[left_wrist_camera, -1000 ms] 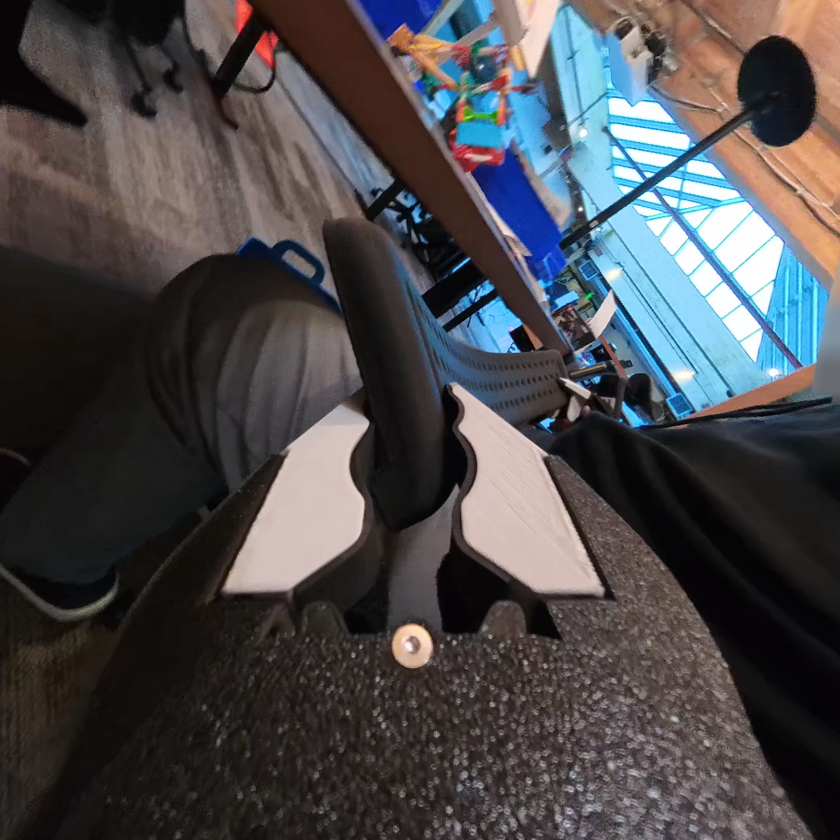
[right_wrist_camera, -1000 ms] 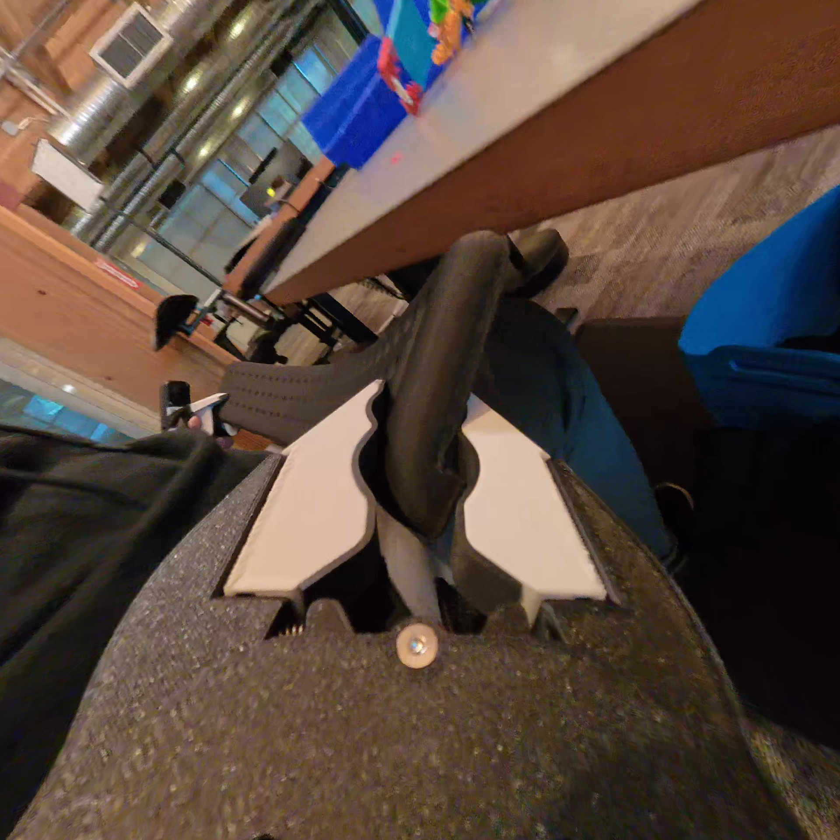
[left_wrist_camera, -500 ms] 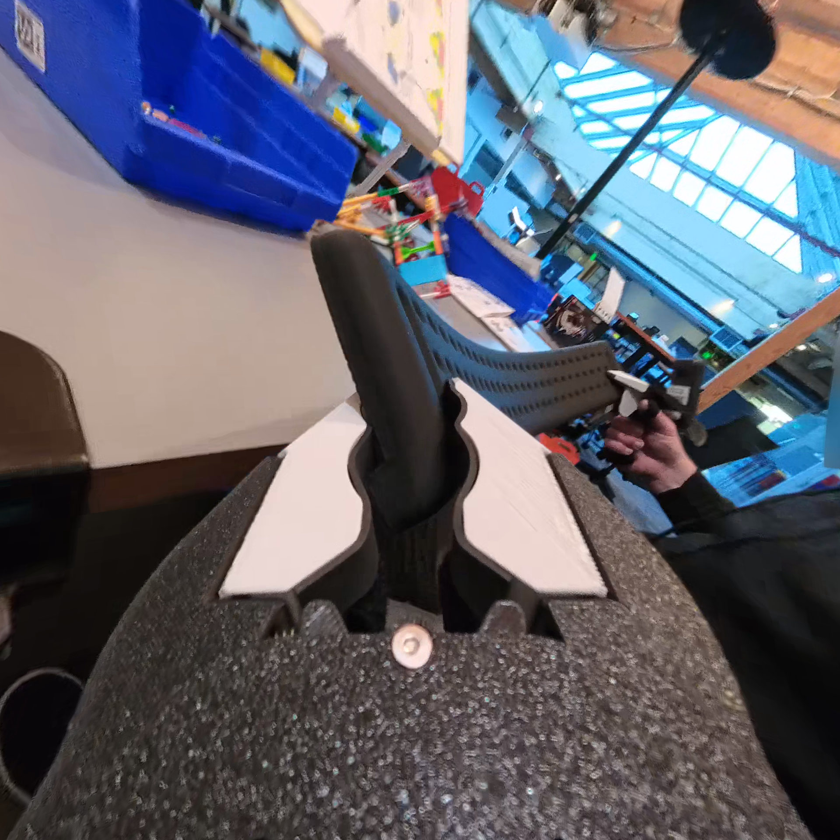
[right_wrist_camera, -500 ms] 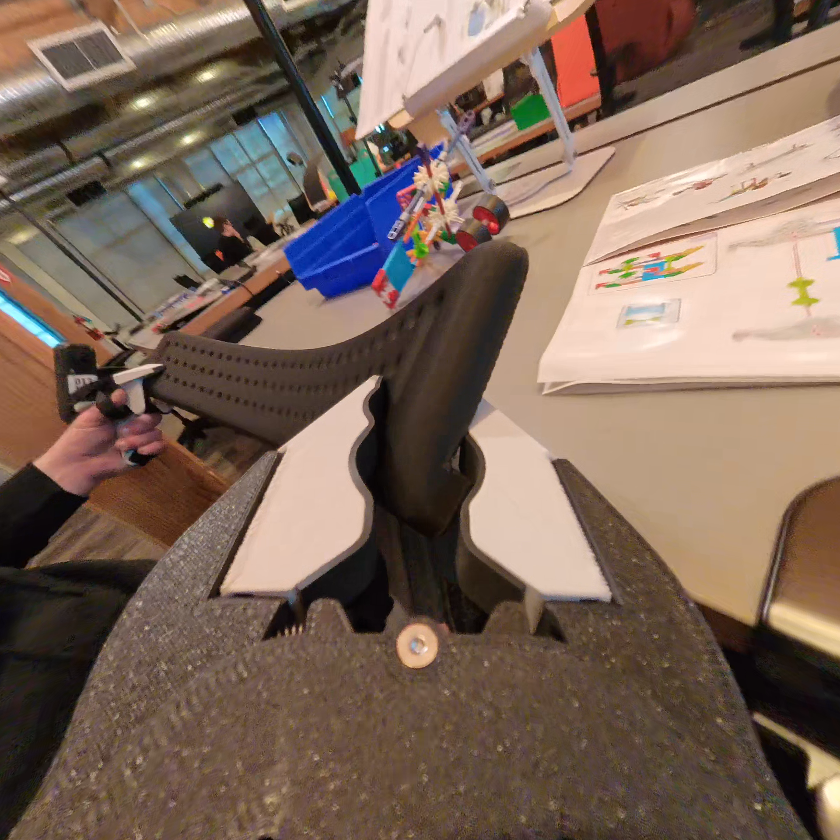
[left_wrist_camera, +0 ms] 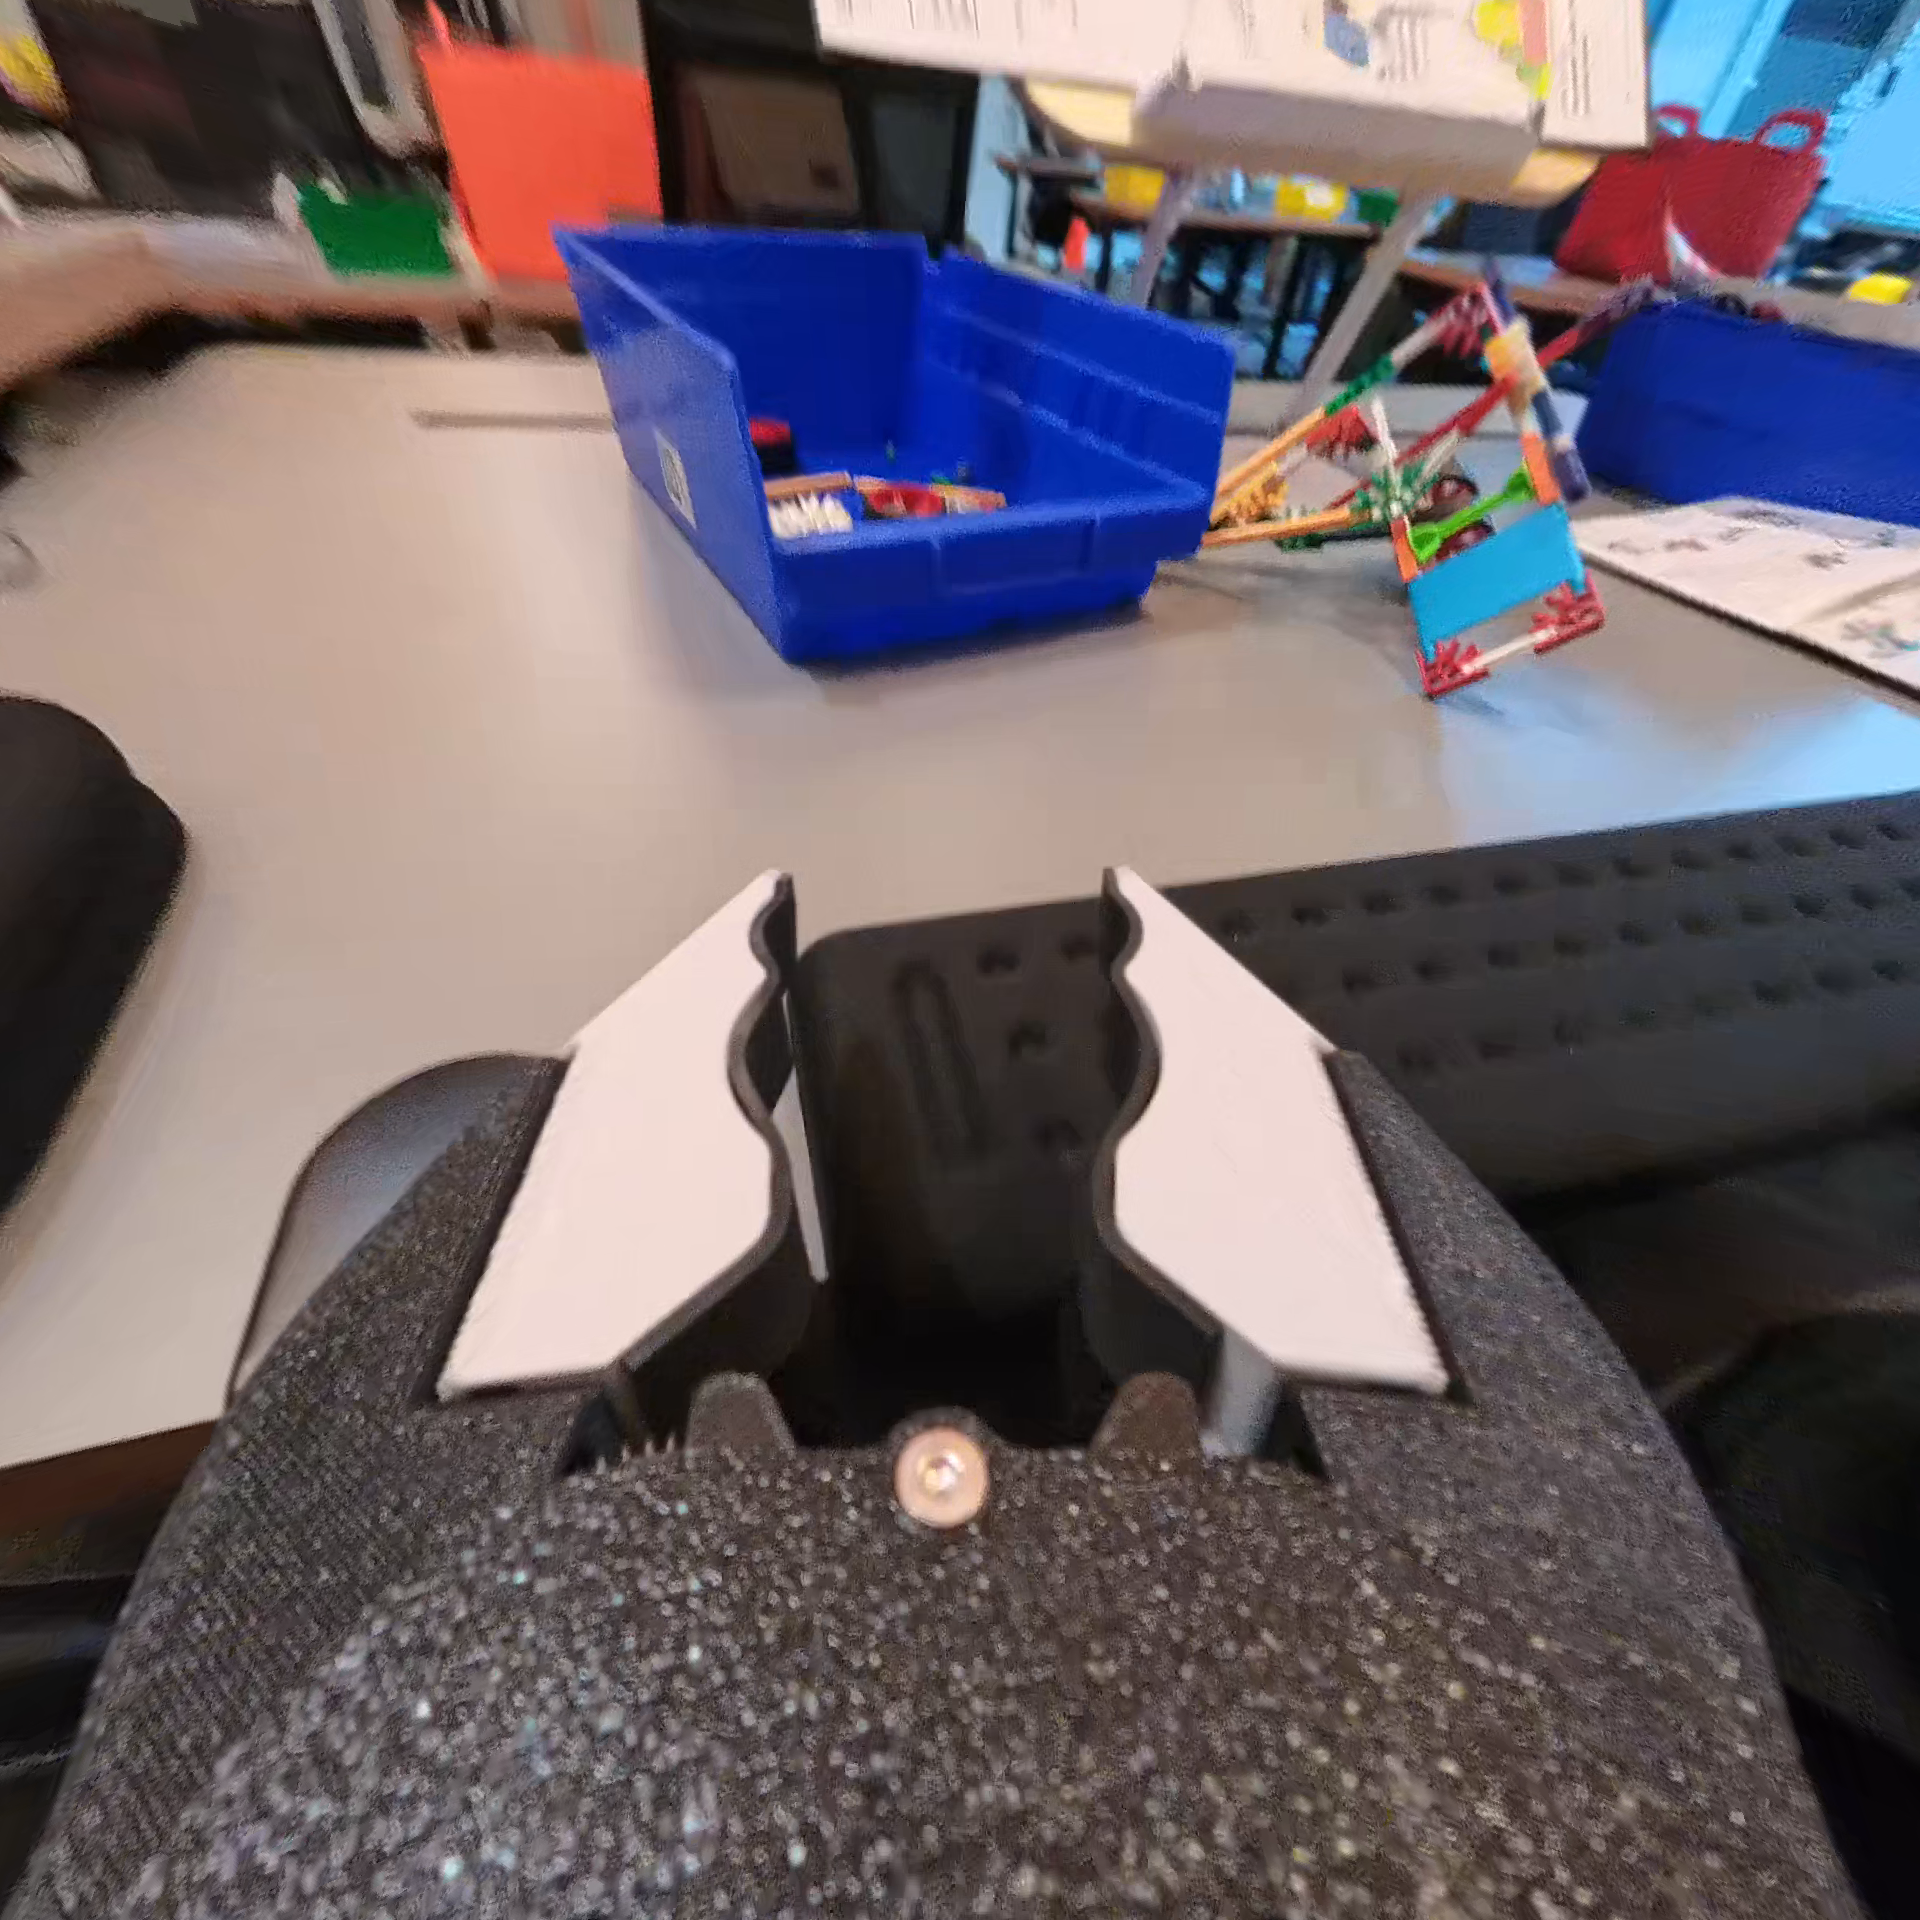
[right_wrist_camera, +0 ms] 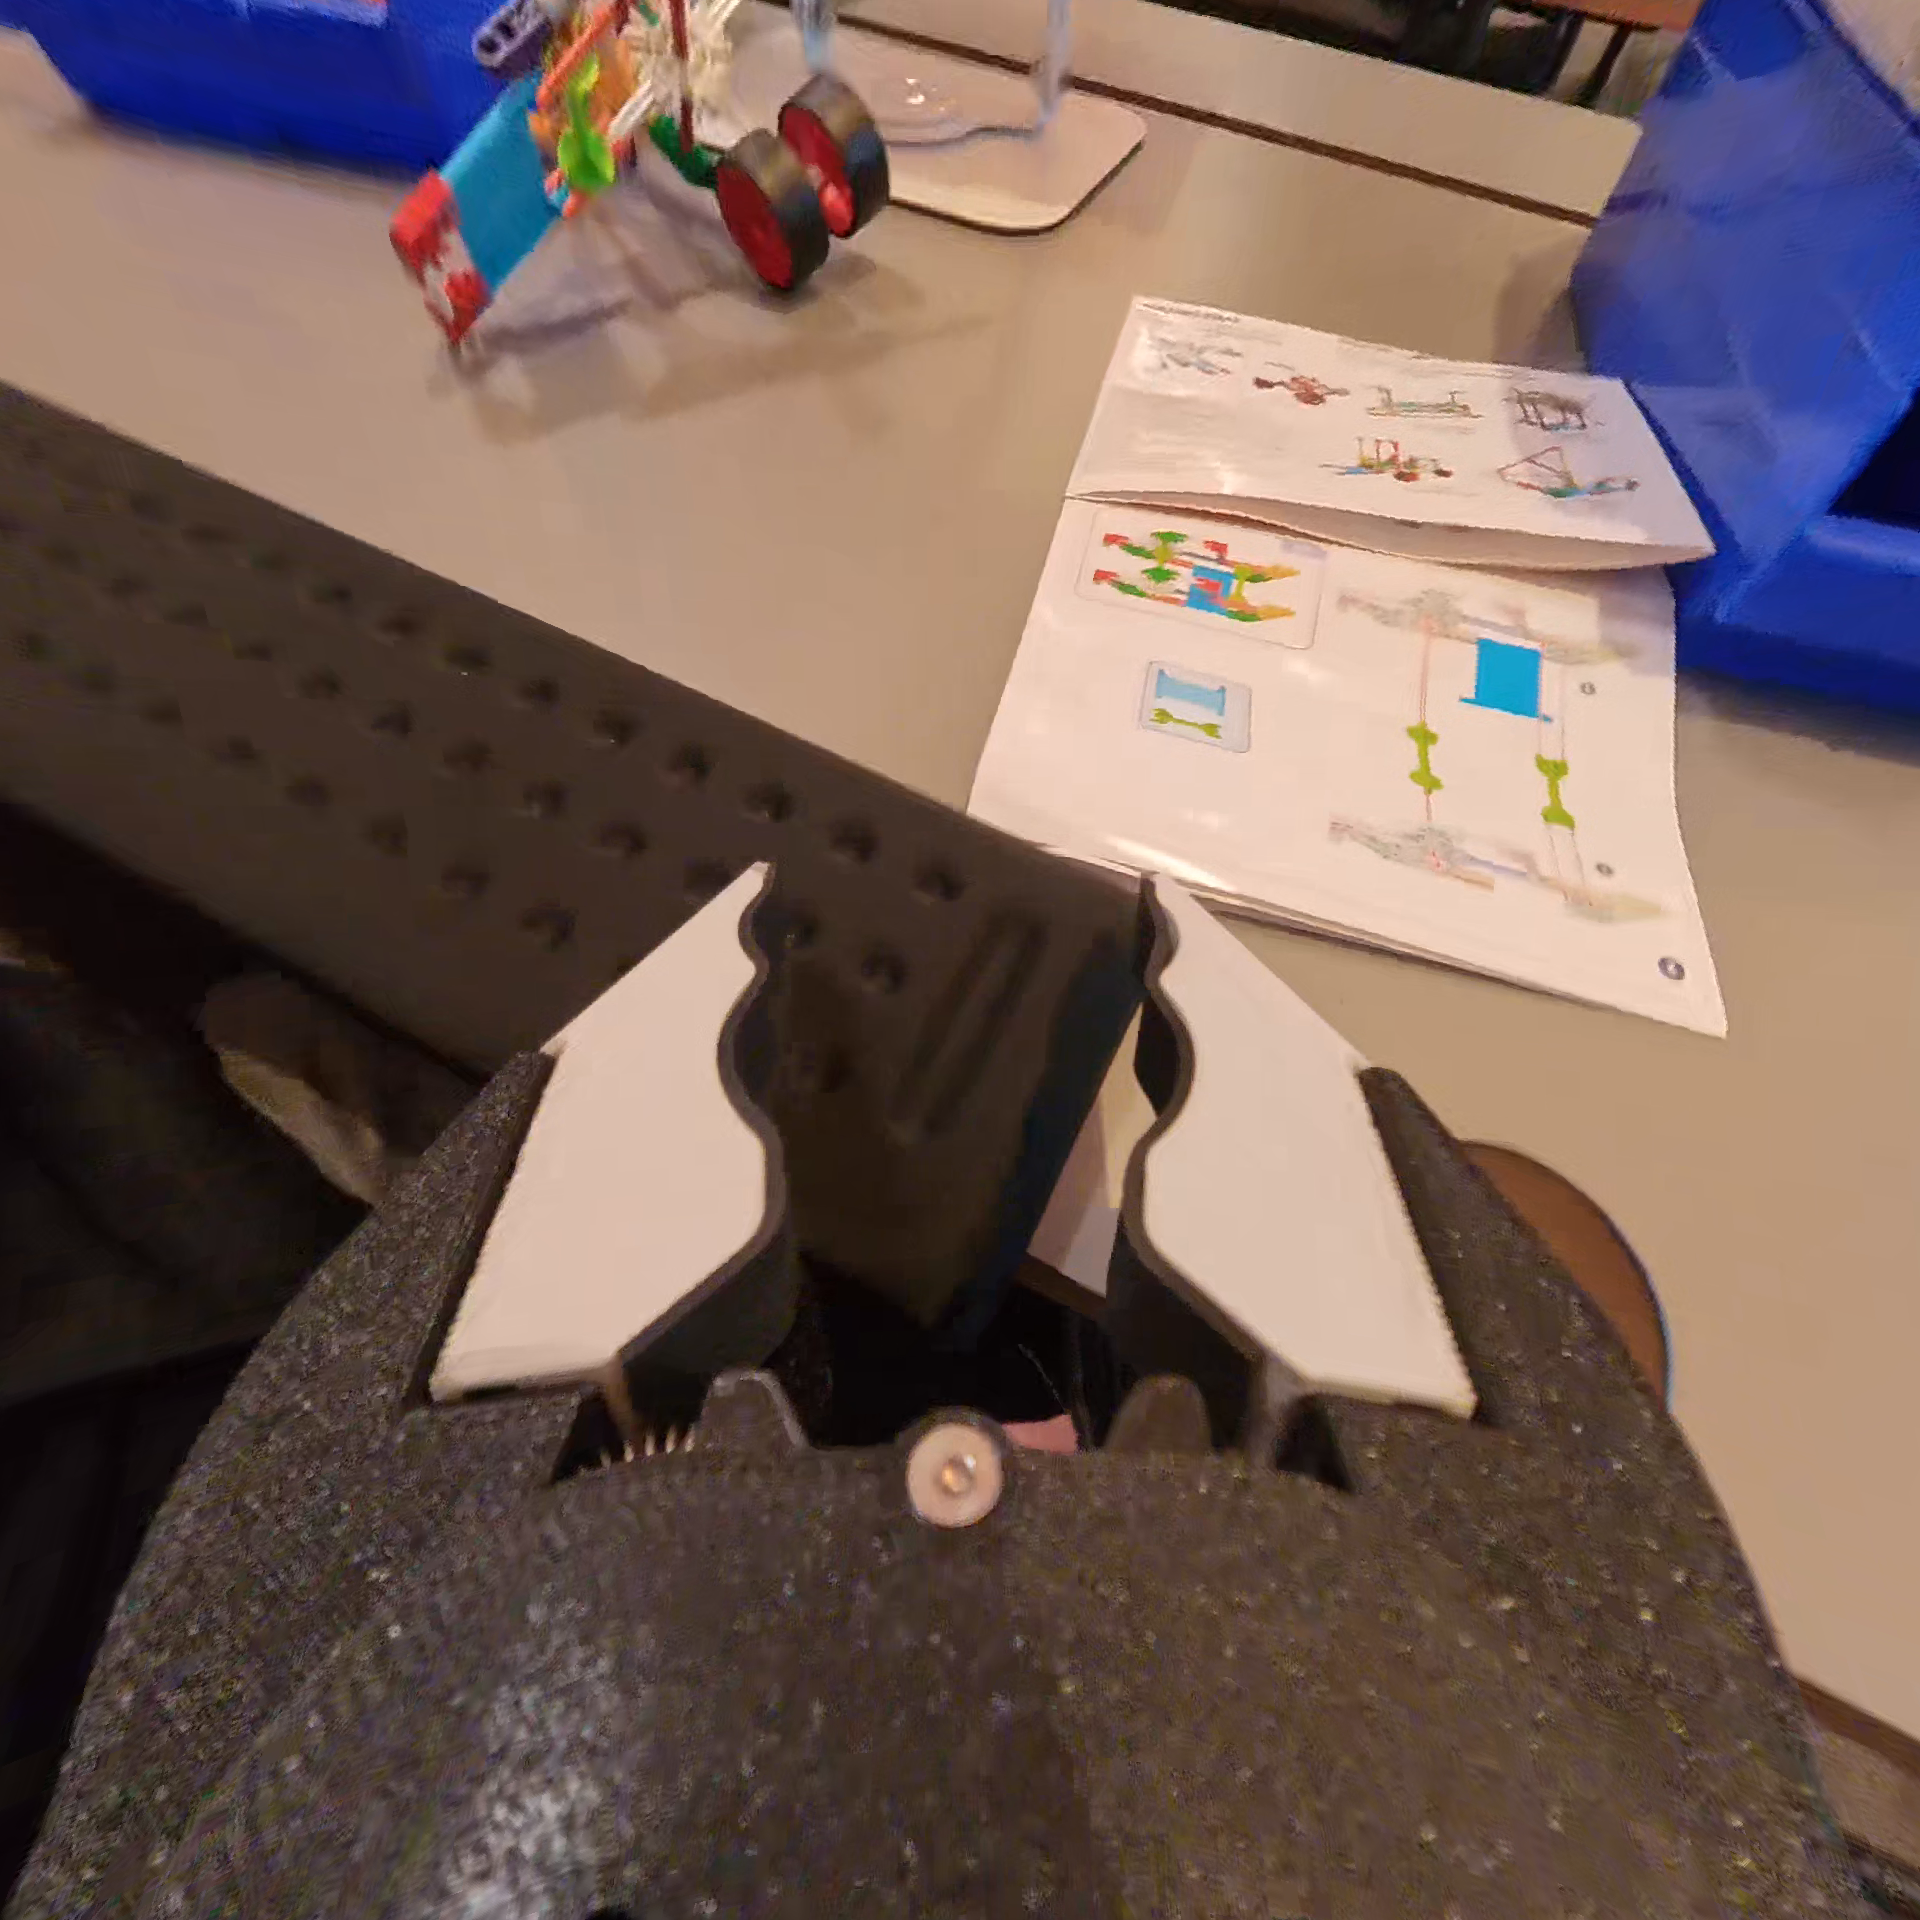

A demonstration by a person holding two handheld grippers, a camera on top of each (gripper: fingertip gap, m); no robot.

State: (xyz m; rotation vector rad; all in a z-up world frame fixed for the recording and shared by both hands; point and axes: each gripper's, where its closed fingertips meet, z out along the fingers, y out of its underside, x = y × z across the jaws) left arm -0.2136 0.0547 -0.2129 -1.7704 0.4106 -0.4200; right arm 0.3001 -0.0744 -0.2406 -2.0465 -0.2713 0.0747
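Note:
A long black foam bar with rows of holes (left_wrist_camera: 1558, 987) lies flat at the near edge of the grey table (left_wrist_camera: 520, 779). Its left end sits between the fingers of my left gripper (left_wrist_camera: 945, 883), whose jaws stand wide apart. The bar runs off to the right under the right finger. In the right wrist view the bar (right_wrist_camera: 364, 707) runs to the left, and its other end sits between the fingers of my right gripper (right_wrist_camera: 956, 878), also wide apart. Neither gripper pinches the bar.
A blue bin (left_wrist_camera: 935, 416) with small parts stands mid-table. A colourful rod-and-connector model with red wheels (right_wrist_camera: 623, 156) stands beside it. An open instruction booklet (right_wrist_camera: 1351, 675) lies to the right, next to another blue bin (right_wrist_camera: 1766, 364). A dark rounded object (left_wrist_camera: 62, 935) is at the left. Left tips to right tips: about 55 cm.
Both grippers rose from below the table edge to above it, carrying the bar. The bar turned from edge-on to flat, and both pairs of jaws, which were shut on it, opened.

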